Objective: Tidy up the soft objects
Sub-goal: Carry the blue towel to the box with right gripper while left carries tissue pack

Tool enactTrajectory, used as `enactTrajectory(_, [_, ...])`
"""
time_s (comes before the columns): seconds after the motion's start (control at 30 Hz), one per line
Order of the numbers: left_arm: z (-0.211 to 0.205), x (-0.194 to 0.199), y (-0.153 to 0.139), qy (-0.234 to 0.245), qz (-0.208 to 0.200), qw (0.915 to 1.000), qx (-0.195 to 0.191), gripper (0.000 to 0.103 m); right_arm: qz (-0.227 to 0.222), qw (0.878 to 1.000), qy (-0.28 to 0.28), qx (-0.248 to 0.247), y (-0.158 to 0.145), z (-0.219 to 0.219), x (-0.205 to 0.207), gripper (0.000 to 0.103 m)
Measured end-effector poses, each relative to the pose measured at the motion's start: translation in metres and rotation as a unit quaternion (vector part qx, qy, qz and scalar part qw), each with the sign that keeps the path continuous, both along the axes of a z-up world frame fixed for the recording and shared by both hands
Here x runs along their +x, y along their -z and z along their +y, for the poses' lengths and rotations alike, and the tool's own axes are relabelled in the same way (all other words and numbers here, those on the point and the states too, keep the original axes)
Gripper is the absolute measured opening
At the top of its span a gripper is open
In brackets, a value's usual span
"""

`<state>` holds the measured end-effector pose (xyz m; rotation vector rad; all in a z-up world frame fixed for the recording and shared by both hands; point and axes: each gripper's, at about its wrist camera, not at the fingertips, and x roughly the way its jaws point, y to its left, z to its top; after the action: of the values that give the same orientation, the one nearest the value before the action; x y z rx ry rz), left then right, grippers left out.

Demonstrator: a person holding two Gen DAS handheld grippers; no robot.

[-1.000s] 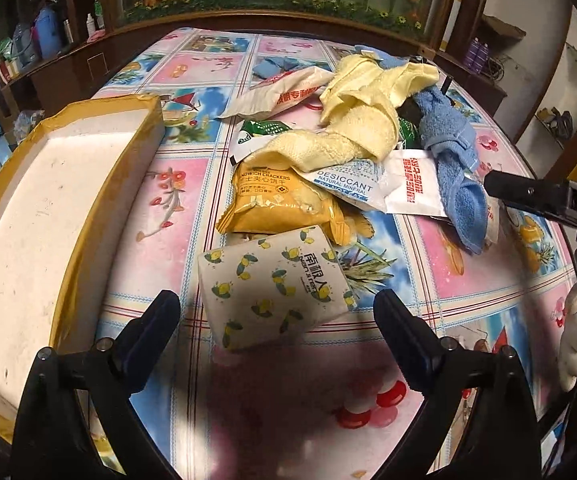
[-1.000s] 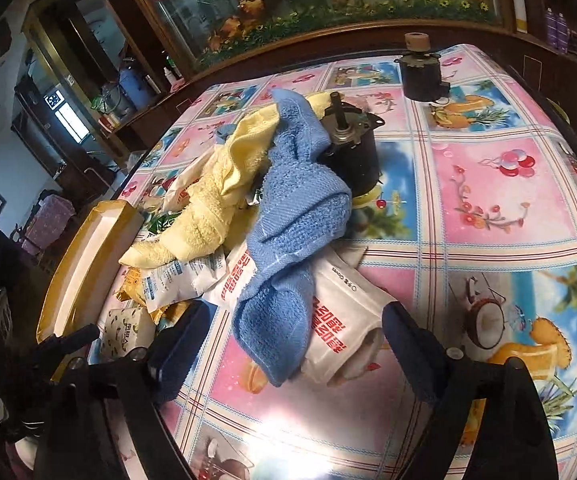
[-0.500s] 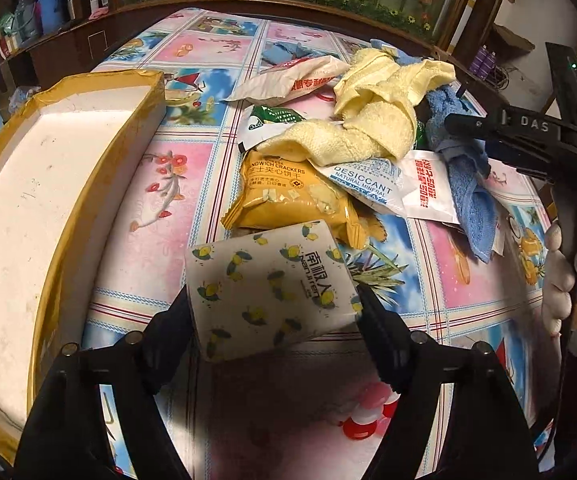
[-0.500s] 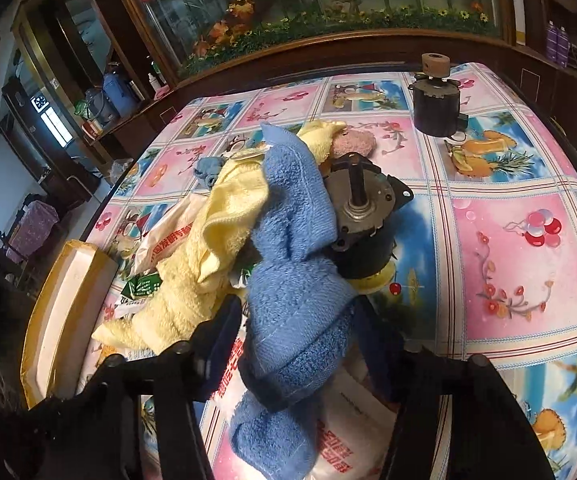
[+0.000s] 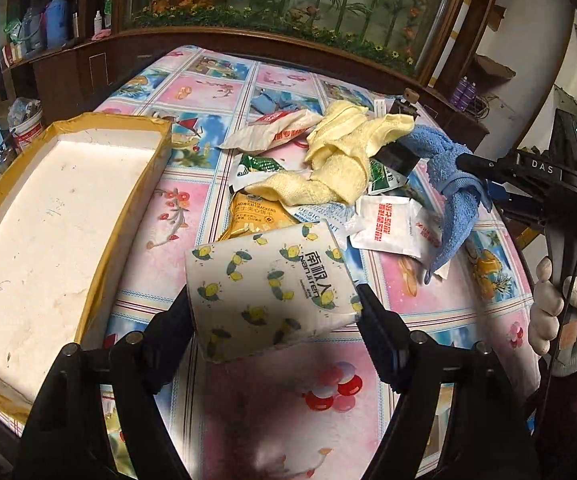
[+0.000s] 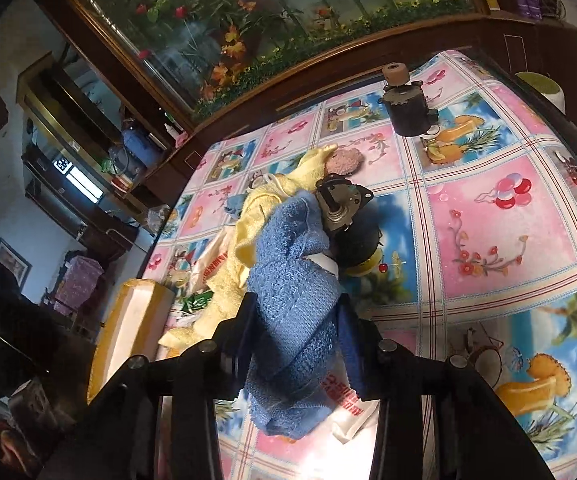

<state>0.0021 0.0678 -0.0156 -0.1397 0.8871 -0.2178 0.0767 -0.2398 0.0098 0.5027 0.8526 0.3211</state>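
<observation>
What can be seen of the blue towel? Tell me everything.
The blue towel is thick looped terry cloth, bunched into folds. The right tool is shut on its middle and holds it lifted, with the lower end hanging loose over a white packet. Its upper end lies against the yellow towel and a black motor on the flowered tablecloth.

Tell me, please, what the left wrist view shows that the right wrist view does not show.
Only the left wrist view shows the left tool shut on the white tissue pack with lemon print, the orange cracker packet, and a white-gloved hand holding the right tool.

Only the right wrist view shows the right tool closed on the blue terry towel, and a separate black motor with a cork-coloured top.

Both show the yellow towel, the yellow-edged white foam tray and the patterned tablecloth.
</observation>
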Motion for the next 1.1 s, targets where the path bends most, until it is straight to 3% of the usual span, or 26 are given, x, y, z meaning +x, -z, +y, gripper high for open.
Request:
enactTrajectory(0.27, [0.022, -0.013, -0.033, -0.014, -0.038, 0.9991, -0.008, 0.077, -0.034, 0.998, -0.048, 0.026, -0.043, 0.026, -0.024, 0.04])
enactTrajectory(0.6, [0.088, 0.02, -0.044, -0.07, -0.042, 0.9964, 0.023, 0.077, -0.008, 0.983, -0.155, 0.098, -0.052, 0.13, 0.002, 0.04])
enactTrajectory(0.83, [0.141, 0.069, -0.029, -0.114, -0.025, 0.9932, 0.004, 0.077, 0.022, 0.973, -0.194, 0.121, -0.035, 0.217, 0.046, 0.04])
enactTrajectory(1.1, [0.177, 0.11, 0.005, -0.156, 0.012, 0.9874, -0.024, 0.078, 0.071, 0.973, -0.201, 0.088, 0.016, 0.287, 0.093, 0.041])
